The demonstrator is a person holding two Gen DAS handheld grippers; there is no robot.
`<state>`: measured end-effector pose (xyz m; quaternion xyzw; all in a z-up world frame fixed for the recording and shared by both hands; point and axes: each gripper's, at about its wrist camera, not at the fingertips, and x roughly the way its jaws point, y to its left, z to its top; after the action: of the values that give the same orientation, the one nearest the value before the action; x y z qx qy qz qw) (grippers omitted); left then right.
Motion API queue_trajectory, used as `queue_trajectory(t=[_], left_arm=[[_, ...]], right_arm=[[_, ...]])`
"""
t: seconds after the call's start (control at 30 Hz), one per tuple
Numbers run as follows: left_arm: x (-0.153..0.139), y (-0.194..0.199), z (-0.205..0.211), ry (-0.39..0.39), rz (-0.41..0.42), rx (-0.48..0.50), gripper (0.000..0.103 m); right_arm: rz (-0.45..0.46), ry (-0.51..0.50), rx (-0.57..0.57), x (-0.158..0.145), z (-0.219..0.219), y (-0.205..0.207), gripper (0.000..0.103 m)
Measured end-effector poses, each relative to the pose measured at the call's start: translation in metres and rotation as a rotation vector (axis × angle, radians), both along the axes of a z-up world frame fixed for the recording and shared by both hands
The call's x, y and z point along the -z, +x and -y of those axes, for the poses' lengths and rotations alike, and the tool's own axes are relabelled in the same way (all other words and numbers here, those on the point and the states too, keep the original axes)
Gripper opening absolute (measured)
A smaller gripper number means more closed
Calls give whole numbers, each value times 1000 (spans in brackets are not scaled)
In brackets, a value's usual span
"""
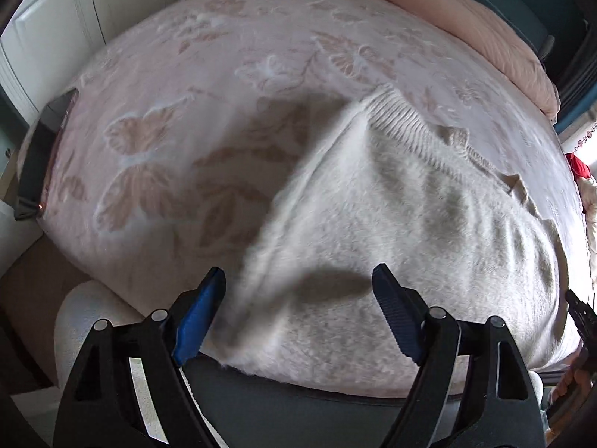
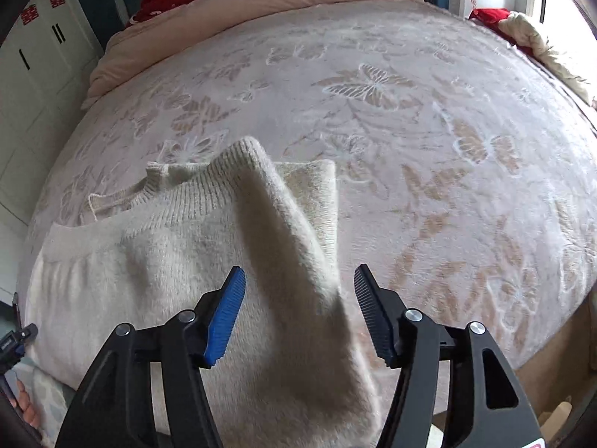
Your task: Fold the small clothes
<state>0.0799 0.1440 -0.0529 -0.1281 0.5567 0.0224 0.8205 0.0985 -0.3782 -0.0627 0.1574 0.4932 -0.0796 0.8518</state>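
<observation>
Both claws let go of the sweater partway through a fold.
The cream sweater lies at the near edge of the bed, one flap draped over its middle. Left claw and right claw stand apart, pressing nothing; next I'd expect a fresh grip for another fold.

fuzzy cream knit sweater, ribbed at collar and hem. plush matt blanket, butterfly pattern in raised pile. smooth peach quilt. matt black plastic on left gripper and right gripper, ridged blue pads, shiny metal pins.
</observation>
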Motion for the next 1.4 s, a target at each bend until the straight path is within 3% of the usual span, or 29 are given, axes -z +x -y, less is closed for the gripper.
queue_trajectory(t=[0.03, 0.1, 0.17, 0.2, 0.3, 0.4, 0.5, 0.57, 0.6, 0.63, 0.67, 0.73, 0.83, 0.9, 1.0, 1.07, 1.17, 1.23, 1.27, 1.3, 1.33, 1.4], left_arm=[[6, 1, -1, -18, -19, 3, 65], [8, 1, -1, -18, -33, 4, 64], [-6, 0, 2, -10, 1, 5, 63], [-15, 3, 4, -5, 29, 15, 64], [-42, 22, 15, -9, 106, 64, 80], [-48, 61, 29, -8, 127, 94, 89], [-26, 106, 37, 14, 69, 93, 90], [-4, 125, 36, -27, 21, 68, 89], [3, 130, 36, -64, 12, 66, 80], [9, 134, 36, -82, 6, 64, 62], [14, 137, 37, -54, -12, 67, 50], [6, 132, 34, -61, 8, 76, 16], [-34, 109, 13, -164, 100, 67, 14], [-61, 97, 8, -180, 150, 81, 13], [-77, 109, 15, -176, 162, 105, 13], [-69, 133, 25, -154, 153, 99, 14], [-24, 165, 43, -74, 87, 103, 20], [8, 173, 47, -4, 13, 97, 32], [9, 170, 45, -5, 23, 89, 34], [3, 162, 39, -29, 53, 77, 39], [-5, 153, 33, -34, 74, 54, 53], [-21, 135, 21, -26, 106, 30, 65]], right_arm=[[-15, 19, 1, 5, -4, 4, 21], [-16, 12, -4, 1, -8, 12, 17], [9, 7, -22, -8, -13, 16, 19], [16, -1, -32, -13, -15, 20, 26], [18, -6, -73, -18, -20, 38, 57], [1, -45, -93, -12, -26, 60, 63], [-32, -68, -82, -2, -27, 82, 68], [-46, -57, -73, 6, -26, 92, 69], [-50, -39, -79, 11, -25, 96, 54], [-49, -7, -96, 15, -26, 97, 15], [-53, 30, -111, 16, -27, 98, 13], [43, 66, -120, -6, -30, 83, 10], [208, 107, -116, -56, -32, 41, 9], [306, 84, -110, -91, -32, 19, 8], [338, 62, -92, -109, -21, 28, 8], [291, 39, -56, -93, -8, 55, 9], [133, 74, -14, -32, 9, 96, 15], [-36, -30, 6, 4, 7, 110, 15], [-34, -55, 15, 4, 4, 106, 15], [27, -53, 22, -7, 1, 95, 15], [81, -69, 36, -20, -4, 81, 19], [160, -91, 29, -47, -19, 55, 21]])
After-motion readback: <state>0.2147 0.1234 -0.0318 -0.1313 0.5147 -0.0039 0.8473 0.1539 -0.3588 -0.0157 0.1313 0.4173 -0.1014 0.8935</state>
